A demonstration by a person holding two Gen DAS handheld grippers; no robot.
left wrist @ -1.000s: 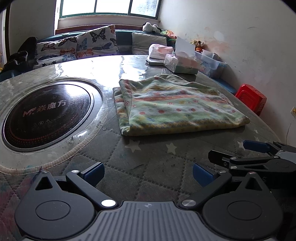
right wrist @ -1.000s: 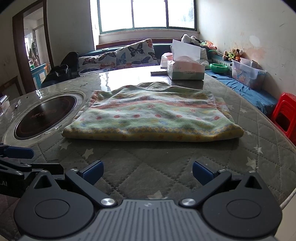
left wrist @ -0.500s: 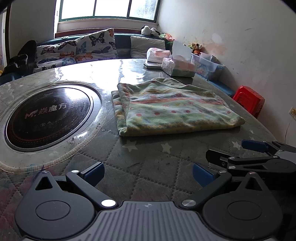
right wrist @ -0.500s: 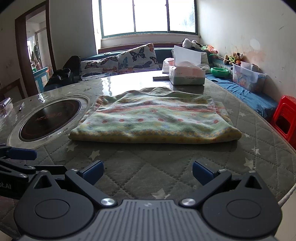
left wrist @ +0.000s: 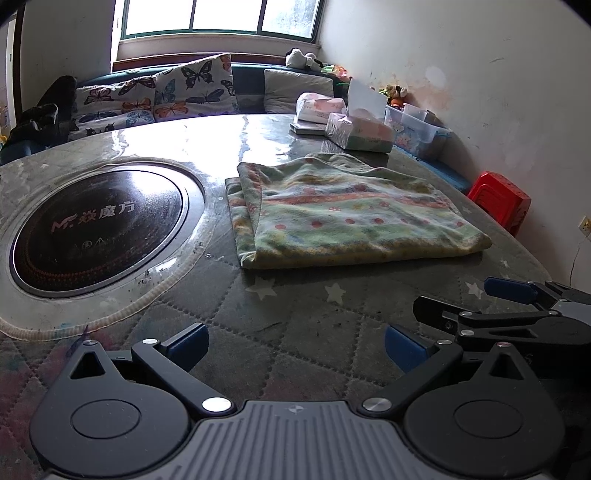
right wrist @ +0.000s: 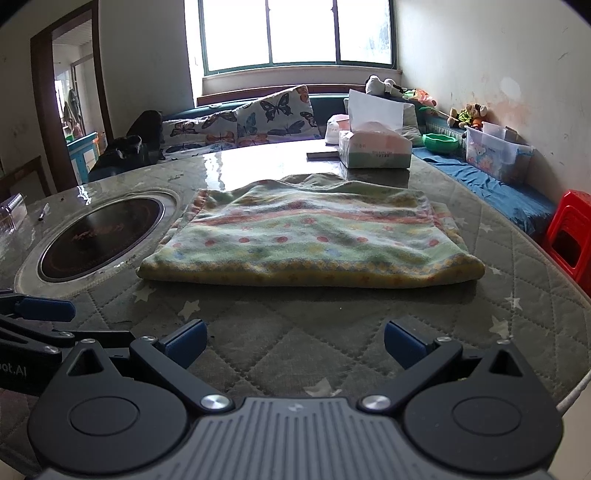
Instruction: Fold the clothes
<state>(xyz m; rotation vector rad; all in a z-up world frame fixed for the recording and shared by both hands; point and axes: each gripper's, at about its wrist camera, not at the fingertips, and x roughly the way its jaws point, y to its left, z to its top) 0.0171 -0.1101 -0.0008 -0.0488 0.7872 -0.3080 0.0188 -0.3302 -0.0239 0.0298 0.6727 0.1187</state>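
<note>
Nearest in the left wrist view is the left gripper [left wrist: 295, 341], its blue-padded fingers spread wide with nothing between them, hovering over the quilted, star-patterned table cover [left wrist: 303, 332]. Just to its right, low over the same cover, sits the right gripper [left wrist: 491, 306], seen from the side. The right wrist view shows that gripper [right wrist: 293, 341] from behind: its fingers are also wide apart and empty, and the left gripper [right wrist: 37, 321] pokes in at the left edge.

Beyond both grippers, apart from them, lies the folded garment [right wrist: 306, 240], a soft green, yellow and pink striped piece with small dots. It lies flat on the table cover as a neat rectangle, its thick folded edge facing the grippers. In the left wrist view the garment [left wrist: 343, 214] shows layered edges on its left side.

To the left of the garment, set into the table [left wrist: 207, 140], is a round black cooktop [left wrist: 96, 229] with printed lettering, ringed by a clear rim.

Farther back, past the garment, a tissue box [right wrist: 375, 147] stands on the glossy tabletop, a white sheet sticking up from it. Behind it is a bench with butterfly cushions [right wrist: 273, 118] under the window [right wrist: 295, 33]. At the far right, against the wall, are a clear storage bin [right wrist: 495, 153] and, lower down, a red stool [right wrist: 570, 236].
</note>
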